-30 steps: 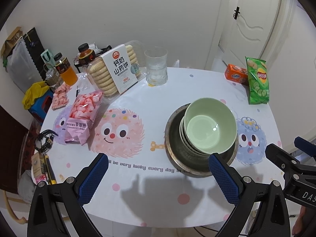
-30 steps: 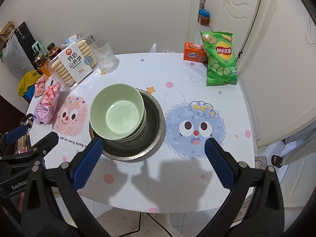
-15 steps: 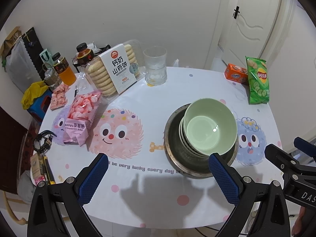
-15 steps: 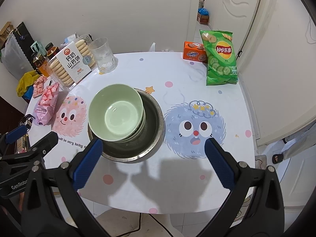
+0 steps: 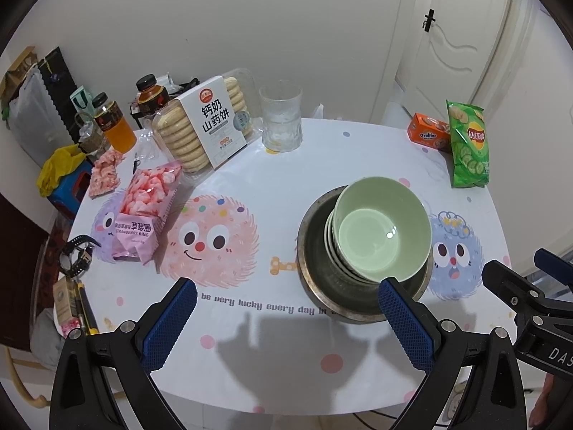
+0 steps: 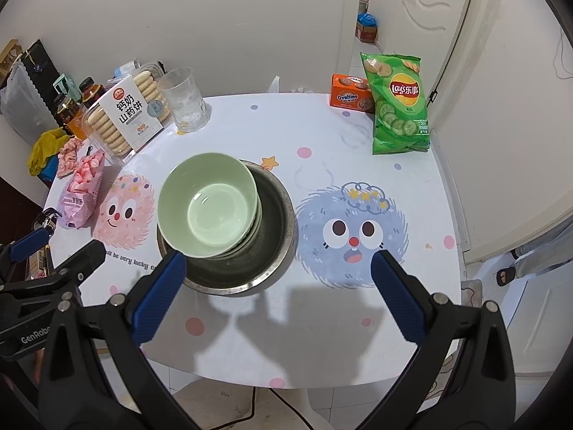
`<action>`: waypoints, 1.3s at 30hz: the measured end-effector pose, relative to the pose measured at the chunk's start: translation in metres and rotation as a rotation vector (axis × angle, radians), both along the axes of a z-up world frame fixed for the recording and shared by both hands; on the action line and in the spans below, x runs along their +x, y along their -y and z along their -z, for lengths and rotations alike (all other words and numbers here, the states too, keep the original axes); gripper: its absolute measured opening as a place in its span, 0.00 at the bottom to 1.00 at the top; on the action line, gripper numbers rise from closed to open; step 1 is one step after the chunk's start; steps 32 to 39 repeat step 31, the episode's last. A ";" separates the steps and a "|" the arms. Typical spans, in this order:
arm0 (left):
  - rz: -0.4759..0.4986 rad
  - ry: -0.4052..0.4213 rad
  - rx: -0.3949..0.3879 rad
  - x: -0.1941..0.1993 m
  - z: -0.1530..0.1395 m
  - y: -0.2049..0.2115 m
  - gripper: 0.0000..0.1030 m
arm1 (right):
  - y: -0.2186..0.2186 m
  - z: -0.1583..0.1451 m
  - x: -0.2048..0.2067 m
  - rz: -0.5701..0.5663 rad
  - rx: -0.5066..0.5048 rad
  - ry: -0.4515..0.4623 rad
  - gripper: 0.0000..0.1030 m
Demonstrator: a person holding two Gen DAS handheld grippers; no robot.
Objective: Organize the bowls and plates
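Observation:
A pale green bowl [image 5: 381, 227] tops a stack of several bowls that sits inside a wide metal basin [image 5: 315, 286] on the white cartoon-print table [image 5: 272, 165]. In the right wrist view the same green bowl [image 6: 207, 204] leans toward the left rim of the basin [image 6: 275, 215]. My left gripper [image 5: 286, 322] hovers open above the table's near edge, its right finger just in front of the basin. My right gripper [image 6: 275, 294] is open too, its left finger over the basin's near rim. Neither holds anything.
A biscuit box [image 5: 211, 125], a glass tumbler [image 5: 281, 118], drink bottles [image 5: 114, 122] and a pink snack bag [image 5: 143, 211] crowd the table's far left. A green crisp bag [image 6: 397, 104] and an orange box [image 6: 351, 93] lie at the far right. A door [image 5: 462, 36] stands behind.
Both grippers have barely shifted; the views drifted slightly, and the bowls and basin stayed put. Both stayed open.

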State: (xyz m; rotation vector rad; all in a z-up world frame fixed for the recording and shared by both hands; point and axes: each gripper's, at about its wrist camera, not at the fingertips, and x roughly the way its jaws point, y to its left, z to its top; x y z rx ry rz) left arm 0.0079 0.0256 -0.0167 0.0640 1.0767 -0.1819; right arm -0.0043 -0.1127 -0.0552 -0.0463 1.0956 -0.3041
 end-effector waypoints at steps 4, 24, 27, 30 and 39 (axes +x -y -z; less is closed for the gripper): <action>0.005 -0.001 0.001 0.001 0.000 0.000 1.00 | 0.000 0.000 0.000 0.000 0.000 -0.001 1.00; 0.008 -0.001 -0.004 0.003 0.000 -0.002 1.00 | 0.001 0.001 0.001 0.000 0.000 -0.004 1.00; 0.011 0.005 -0.006 0.003 -0.001 -0.002 1.00 | 0.002 0.002 0.000 -0.001 0.000 -0.004 1.00; 0.009 0.009 -0.008 0.004 -0.002 -0.001 1.00 | 0.002 0.001 0.001 -0.001 0.000 -0.005 1.00; 0.010 0.007 -0.010 0.005 -0.002 -0.002 1.00 | 0.002 0.001 0.001 -0.001 0.000 -0.005 1.00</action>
